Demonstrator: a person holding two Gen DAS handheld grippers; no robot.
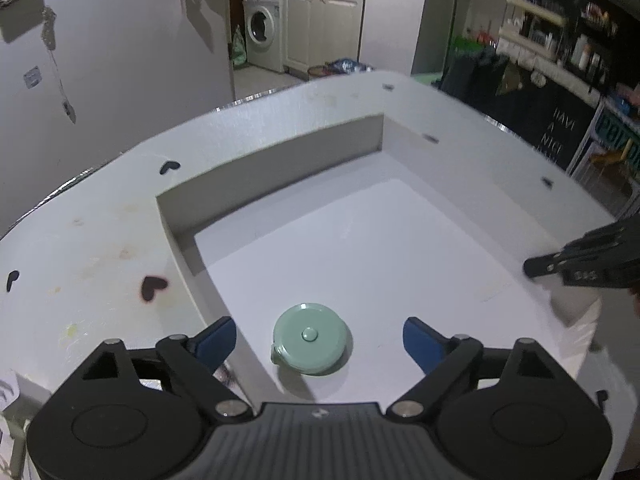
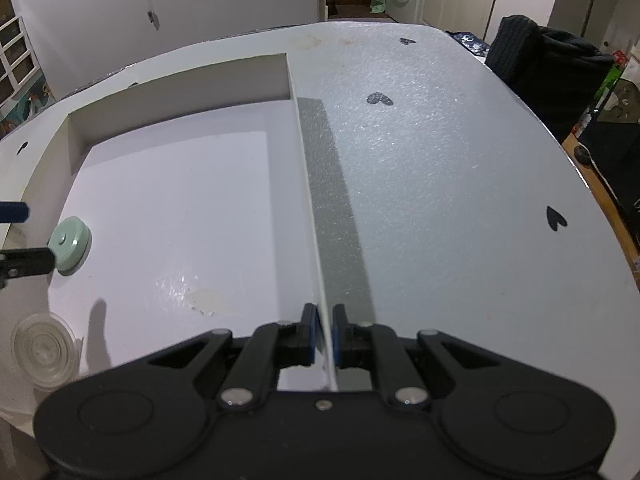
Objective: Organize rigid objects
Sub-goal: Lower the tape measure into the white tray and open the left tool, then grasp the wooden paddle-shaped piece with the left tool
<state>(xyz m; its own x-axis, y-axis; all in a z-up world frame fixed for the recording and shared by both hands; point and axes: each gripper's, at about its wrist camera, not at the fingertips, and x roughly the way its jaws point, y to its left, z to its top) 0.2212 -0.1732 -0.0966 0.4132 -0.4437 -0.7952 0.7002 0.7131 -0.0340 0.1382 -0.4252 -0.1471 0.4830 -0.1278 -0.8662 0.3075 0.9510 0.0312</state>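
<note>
Reading "HAVE A NICE", dark wall sign (image 1: 562, 130)

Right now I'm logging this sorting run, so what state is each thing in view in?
Round mint-green tape measure: lying flat on the box floor, free, between open fingers.
Shallow white open-topped box: upright, its right wall pinched.
Left gripper: open, blue pads clear of the tape measure.
Right gripper: shut on the box's thin wall.
Clear round plastic lid: flat on the table, outside the box.

"HAVE A NICE" — on dark board (image 1: 560, 132)
</note>
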